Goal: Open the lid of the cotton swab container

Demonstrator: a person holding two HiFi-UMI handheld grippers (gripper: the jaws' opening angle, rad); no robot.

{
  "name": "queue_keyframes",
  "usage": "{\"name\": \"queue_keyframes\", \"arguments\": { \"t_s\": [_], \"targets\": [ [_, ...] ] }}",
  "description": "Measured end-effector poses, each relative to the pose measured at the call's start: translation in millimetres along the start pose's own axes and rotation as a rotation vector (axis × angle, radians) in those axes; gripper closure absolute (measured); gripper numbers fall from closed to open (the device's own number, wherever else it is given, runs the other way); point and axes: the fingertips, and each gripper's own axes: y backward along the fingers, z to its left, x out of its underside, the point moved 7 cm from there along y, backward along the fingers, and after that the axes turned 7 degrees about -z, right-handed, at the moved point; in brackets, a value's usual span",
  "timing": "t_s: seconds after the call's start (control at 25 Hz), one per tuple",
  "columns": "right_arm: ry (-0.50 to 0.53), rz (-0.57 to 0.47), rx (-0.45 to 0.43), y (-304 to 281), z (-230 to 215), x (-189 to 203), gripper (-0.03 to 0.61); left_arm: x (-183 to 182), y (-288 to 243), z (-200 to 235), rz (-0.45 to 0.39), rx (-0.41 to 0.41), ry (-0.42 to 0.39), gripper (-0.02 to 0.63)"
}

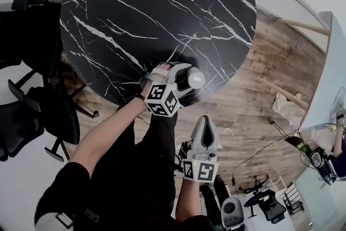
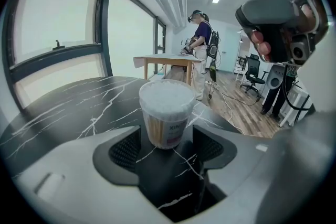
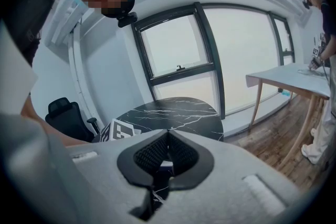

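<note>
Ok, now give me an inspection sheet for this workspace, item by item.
Surface: round black marble table.
Job's things: cotton swab container upright near the table's edge, lid looks on.
Clutter: nothing seen.
Grippers: left gripper open, jaws either side of the container; right gripper shut, empty, off the table.
Cables: loose cables on the wooden floor.
Surroundings: office chairs, windows, a person at a far table.
</note>
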Motion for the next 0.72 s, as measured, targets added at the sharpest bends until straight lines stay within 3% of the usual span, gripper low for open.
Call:
{"name": "queue_keyframes", "arguments": {
  "t_s": [0.4,0.72],
  "targets": [
    [0.002,0.005,-0.004,0.4,1.0,0.2,0.58,-3.5,-4.3,4.5,0.01,0.031,-0.042,0.334],
    [-0.003,0.008,-0.002,4.0,-2.0,4.3,0.58,-2.3,-5.5,5.6,0.003,0.0,-0.066,0.358]
  ]
}}
